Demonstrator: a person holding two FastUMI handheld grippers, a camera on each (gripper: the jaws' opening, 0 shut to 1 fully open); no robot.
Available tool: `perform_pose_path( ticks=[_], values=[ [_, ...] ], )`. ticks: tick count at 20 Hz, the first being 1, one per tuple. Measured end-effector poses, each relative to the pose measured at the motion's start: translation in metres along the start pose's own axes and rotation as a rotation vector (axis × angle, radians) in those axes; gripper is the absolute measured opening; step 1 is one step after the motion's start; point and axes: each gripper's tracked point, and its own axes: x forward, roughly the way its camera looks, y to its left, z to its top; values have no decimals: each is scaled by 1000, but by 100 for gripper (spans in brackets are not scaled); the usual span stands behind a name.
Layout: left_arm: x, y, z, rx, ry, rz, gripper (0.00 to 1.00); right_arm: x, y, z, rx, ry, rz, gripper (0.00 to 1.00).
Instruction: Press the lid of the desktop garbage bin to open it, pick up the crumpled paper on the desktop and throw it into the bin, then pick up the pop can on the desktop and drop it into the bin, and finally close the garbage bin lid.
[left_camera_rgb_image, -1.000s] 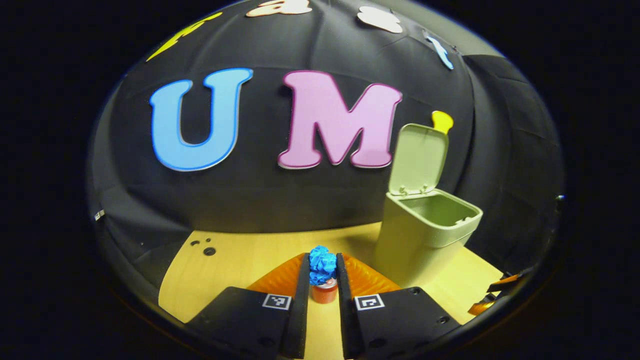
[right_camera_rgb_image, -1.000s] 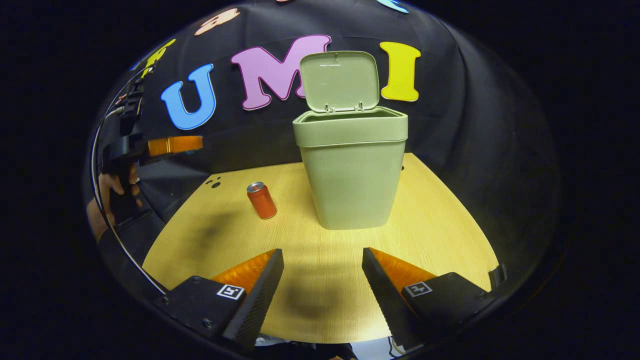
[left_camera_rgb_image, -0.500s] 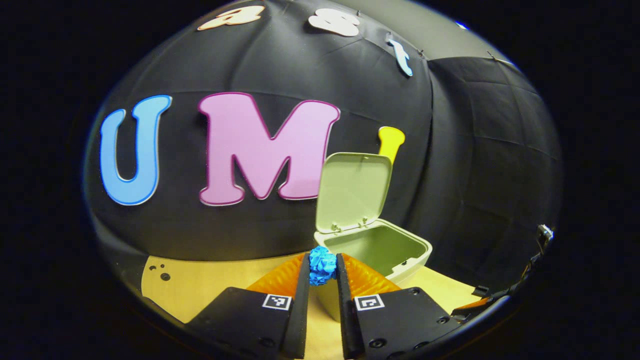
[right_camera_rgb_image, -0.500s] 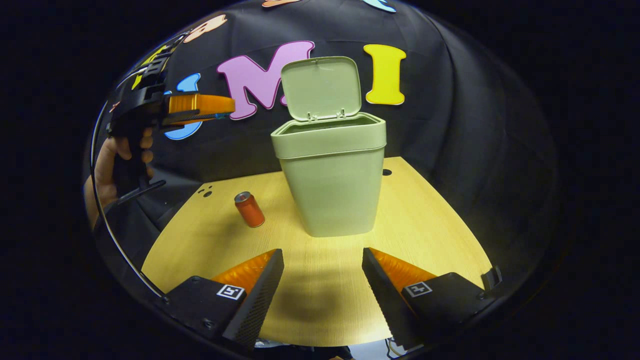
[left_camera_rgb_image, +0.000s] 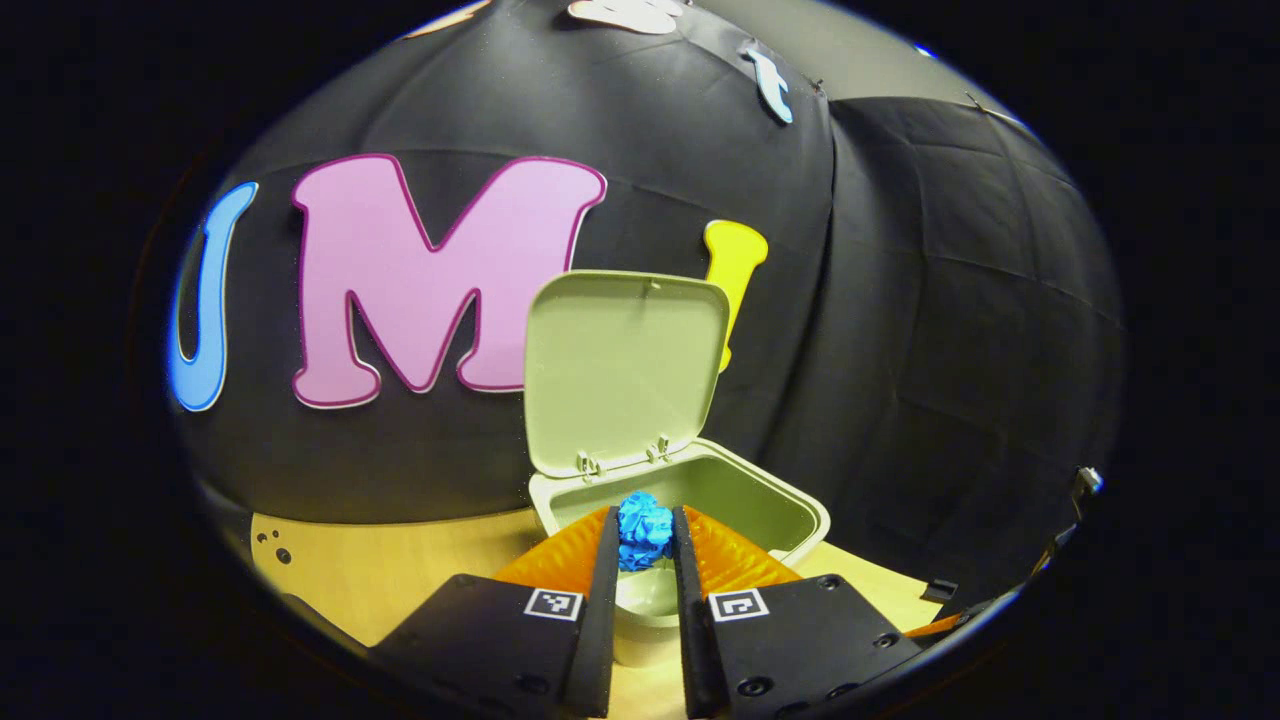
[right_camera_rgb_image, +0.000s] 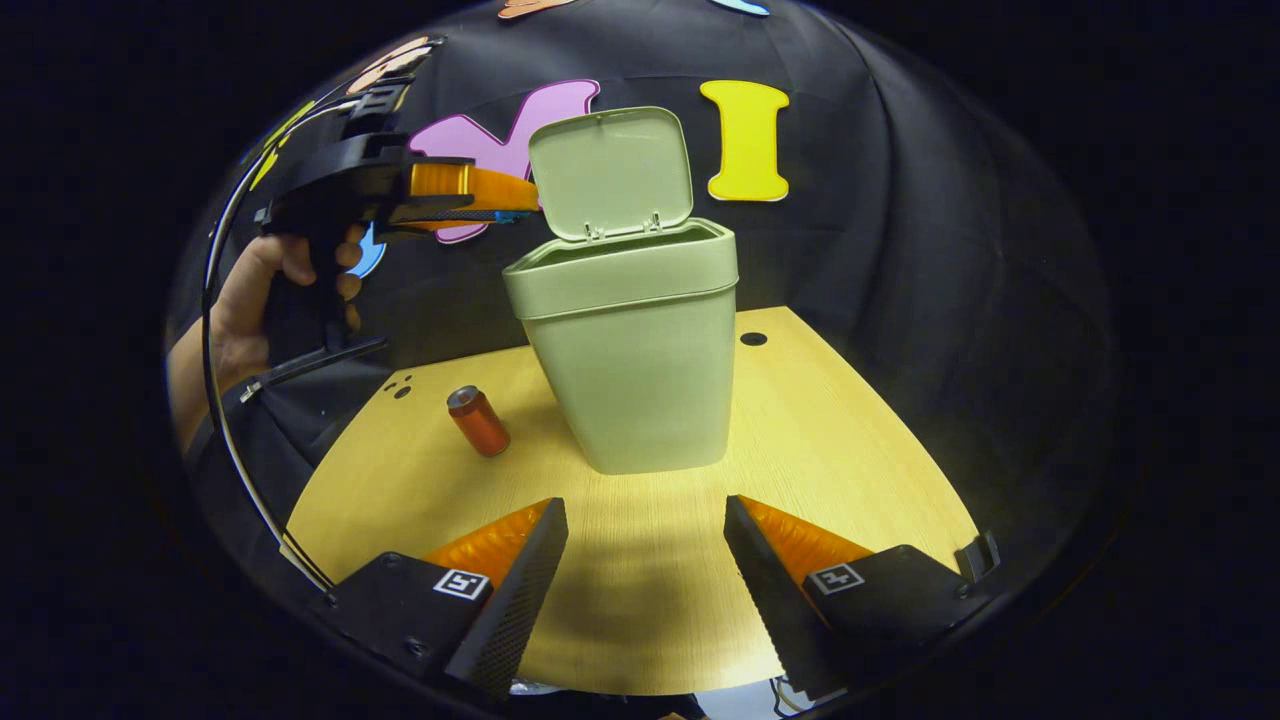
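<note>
Crumpled paper (left_camera_rgb_image: 644, 530) is held pinched in the closed left gripper (left_camera_rgb_image: 642, 545) above the open bin (right_camera_rgb_image: 622, 330), so releasing is judged next, while the right gripper (right_camera_rgb_image: 645, 545) is kept wide and empty.

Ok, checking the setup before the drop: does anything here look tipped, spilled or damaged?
Nothing stands out. The bin stands upright on the table with its lid open, the pop can stands beside it, and the left gripper holds the crumpled paper at the bin's rim. The right gripper is open.
</note>
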Motion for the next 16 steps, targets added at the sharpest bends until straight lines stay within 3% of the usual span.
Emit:
perform_pose_path(
  ticks=[3, 4, 6, 8, 11, 16],
  values=[
    [14, -5, -8, -17, 30, -8, 33, 5, -3, -7, 8, 33, 12, 100],
    [18, -6, -9, -23, 34, -12, 30, 6, -4, -6, 9, 35, 15, 100],
    [22, -4, -10, -20, 34, -9, 47, 9, -4, -6, 10, 37, 21, 99],
    [19, 0, -8, -11, 31, 5, 57, 14, 0, -3, 6, 37, 31, 99],
    [7, 16, -3, -19, -6, 42, 96, 20, 12, -2, -12, 44, 62, 99],
    [-44, 80, -9, -49, -47, 181, 99, 33, 49, -11, -67, 83, 132, 100]
  ],
)
